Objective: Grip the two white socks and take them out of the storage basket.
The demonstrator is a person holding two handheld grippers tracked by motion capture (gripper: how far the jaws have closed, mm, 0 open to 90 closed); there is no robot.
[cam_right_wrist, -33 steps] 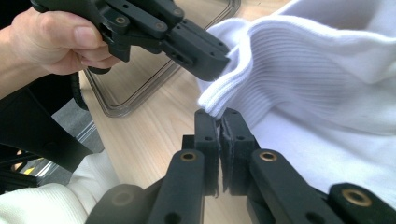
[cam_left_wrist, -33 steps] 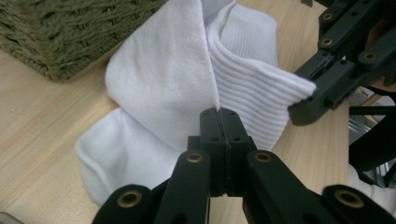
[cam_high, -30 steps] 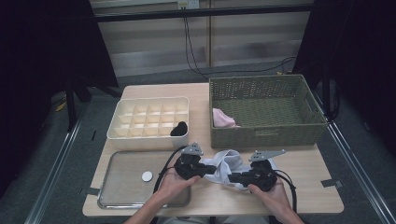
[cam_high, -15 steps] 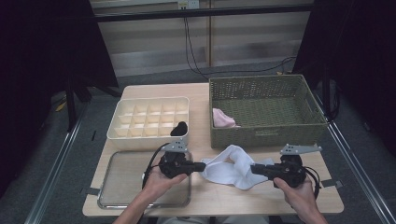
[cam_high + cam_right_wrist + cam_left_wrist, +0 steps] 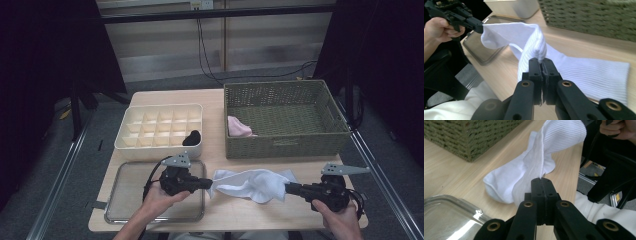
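A white sock [image 5: 248, 182] hangs stretched between both grippers just above the table's front edge. My left gripper [image 5: 209, 184] is shut on its left end, and the jaws pinch the ribbed fabric [image 5: 537, 157] at their tips [image 5: 541, 180]. My right gripper [image 5: 286, 188] is shut on the other end, with cloth bunched between its jaws [image 5: 541, 61]. The sock [image 5: 524, 35] runs from there across to the left gripper [image 5: 477, 26]. A second white sock [image 5: 594, 72] lies flat on the wood beneath.
A green woven basket [image 5: 285, 146] stands at the back right with a pink cloth [image 5: 239, 127] inside. A cream divided box [image 5: 150, 131] at the back left holds a black item [image 5: 192, 137]. A metal tray [image 5: 127, 192] lies under the left hand.
Both grippers have moved apart and risen a little, left leftward and right rightward. The sock, bunched between them before, is now pulled out long.
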